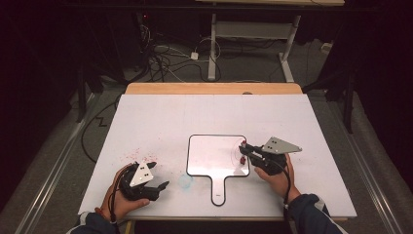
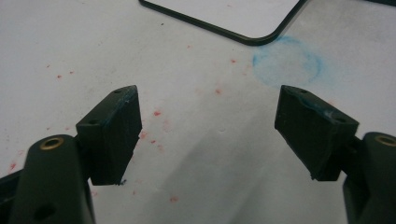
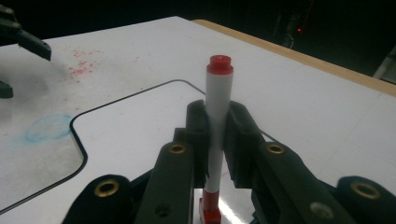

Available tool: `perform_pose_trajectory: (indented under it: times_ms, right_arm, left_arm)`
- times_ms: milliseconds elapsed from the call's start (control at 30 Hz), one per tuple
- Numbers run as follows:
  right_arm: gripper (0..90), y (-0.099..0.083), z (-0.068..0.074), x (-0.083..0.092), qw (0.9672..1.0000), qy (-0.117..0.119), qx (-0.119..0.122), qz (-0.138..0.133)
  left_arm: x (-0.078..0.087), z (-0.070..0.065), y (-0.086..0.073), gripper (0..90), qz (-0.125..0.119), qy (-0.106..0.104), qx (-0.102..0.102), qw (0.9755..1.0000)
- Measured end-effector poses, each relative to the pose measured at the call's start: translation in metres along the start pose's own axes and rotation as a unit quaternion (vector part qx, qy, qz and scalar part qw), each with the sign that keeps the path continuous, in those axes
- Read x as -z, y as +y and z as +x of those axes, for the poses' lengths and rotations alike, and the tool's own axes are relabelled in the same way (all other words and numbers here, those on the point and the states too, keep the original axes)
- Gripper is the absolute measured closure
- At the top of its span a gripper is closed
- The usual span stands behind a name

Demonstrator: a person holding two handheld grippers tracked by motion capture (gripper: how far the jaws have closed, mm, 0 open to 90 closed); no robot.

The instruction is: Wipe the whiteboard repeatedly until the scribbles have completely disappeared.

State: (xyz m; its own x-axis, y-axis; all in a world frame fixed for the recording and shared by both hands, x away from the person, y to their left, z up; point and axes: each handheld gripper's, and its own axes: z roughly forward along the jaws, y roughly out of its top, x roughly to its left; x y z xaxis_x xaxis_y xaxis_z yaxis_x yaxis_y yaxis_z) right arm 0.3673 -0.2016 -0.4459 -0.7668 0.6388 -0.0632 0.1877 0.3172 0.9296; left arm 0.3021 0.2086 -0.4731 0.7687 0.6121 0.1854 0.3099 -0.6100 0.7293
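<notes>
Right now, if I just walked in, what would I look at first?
Probably the red marker, standing upright in the right gripper over the small whiteboard in the middle of the table. Next, the left gripper, jaws wide open, and the smudged blue ring and red specks near it.

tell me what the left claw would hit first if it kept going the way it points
Probably the blue smudge on the table, then the whiteboard's black rim; depth is unclear. The left claw is open.
</notes>
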Motion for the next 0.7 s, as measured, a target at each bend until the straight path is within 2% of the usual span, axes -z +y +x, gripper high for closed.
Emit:
perform_pose_trajectory:
  times_ms: [133, 300, 400, 467, 567, 633, 700]
  right_arm:
    - [81.9, 0.002, 0.011, -0.005, 0.9995, 0.03, -0.001, -0.002]
    - [82.0, 0.005, 0.02, -0.01, 0.9988, 0.048, 0.006, 0.001]
    - [82.0, 0.005, 0.018, -0.01, 0.999, 0.043, 0.01, 0.001]
    - [82.0, 0.005, 0.012, -0.011, 0.9996, 0.027, 0.012, 0.0]
    - [82.0, 0.003, -0.002, -0.013, 0.9999, 0.011, -0.008, -0.007]
    - [82.0, 0.003, -0.006, -0.014, 0.9999, 0.005, -0.007, -0.009]
    - [82.0, 0.003, -0.005, -0.015, 0.9999, 0.012, -0.005, -0.01]
  left_arm:
    - [0.0, 0.0, 0.0, 21.8, 0.001, 0.0, -0.001, 1.0]
    - [0.0, 0.0, 0.0, 21.9, 0.001, 0.001, -0.001, 1.0]
    - [0.001, 0.0, 0.0, 21.9, 0.0, 0.001, -0.001, 1.0]
    - [0.0, 0.0, 0.0, 21.8, 0.001, 0.001, 0.0, 1.0]
    - [0.0, 0.0, 0.0, 21.8, 0.001, 0.0, 0.0, 1.0]
    - [-0.001, 0.0, 0.0, 21.8, 0.001, 0.0, 0.0, 1.0]
    - [-0.001, 0.0, 0.0, 21.8, 0.002, 0.0, 0.001, 1.0]
